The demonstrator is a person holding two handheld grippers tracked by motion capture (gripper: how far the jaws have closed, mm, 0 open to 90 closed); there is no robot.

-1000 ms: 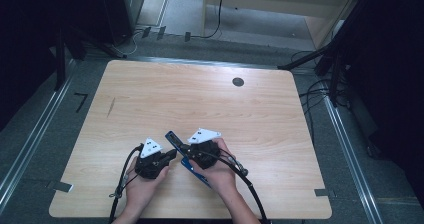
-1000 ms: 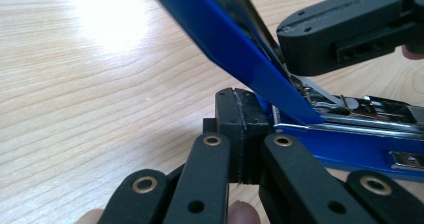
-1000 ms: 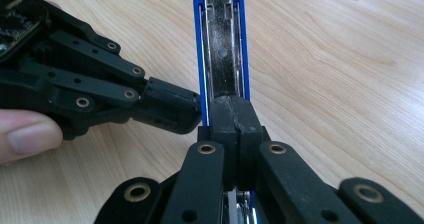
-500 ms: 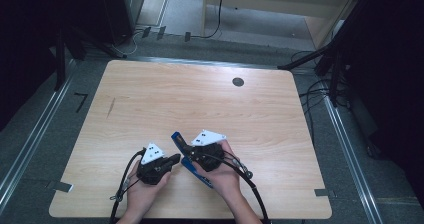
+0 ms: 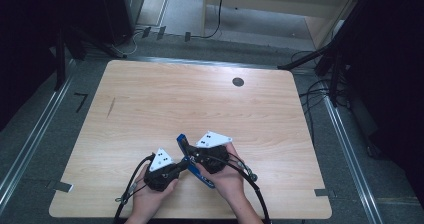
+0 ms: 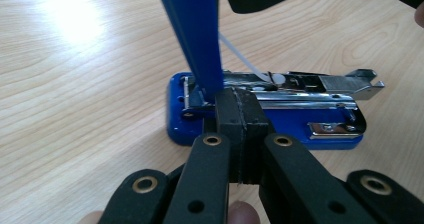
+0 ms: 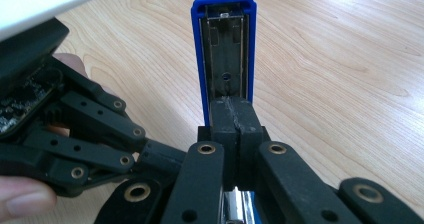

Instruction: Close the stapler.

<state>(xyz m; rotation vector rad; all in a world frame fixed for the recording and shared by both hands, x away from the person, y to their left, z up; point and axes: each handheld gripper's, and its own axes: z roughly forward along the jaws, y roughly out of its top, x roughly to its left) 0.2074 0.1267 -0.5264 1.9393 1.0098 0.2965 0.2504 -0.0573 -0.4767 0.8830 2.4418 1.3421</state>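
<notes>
A blue stapler (image 6: 320, 126) lies open on the wooden table (image 5: 200, 104), its metal staple channel (image 6: 300, 86) bare. Its blue lid (image 7: 225, 39) stands up from the hinge, its inner side facing the right gripper view. In the high view the stapler (image 5: 204, 178) sits between both hands near the front edge. My left gripper (image 6: 243, 96) is shut, its tips against the hinge end of the base, nothing between the pads. My right gripper (image 7: 234, 106) is shut too, its tips at the foot of the raised lid. From above, the left gripper (image 5: 183, 167) and right gripper (image 5: 196, 157) meet at the stapler.
A round black grommet (image 5: 238, 82) sits in the table's far right part. A dark streak (image 5: 110, 107) marks the left side, and tape (image 5: 62, 186) sticks at the front left edge. Cables (image 5: 315, 91) lie on the floor to the right.
My left gripper has shifted a little to the right, closer to the stapler. The right hand has stayed put, and the blue lid stands slightly more upright.
</notes>
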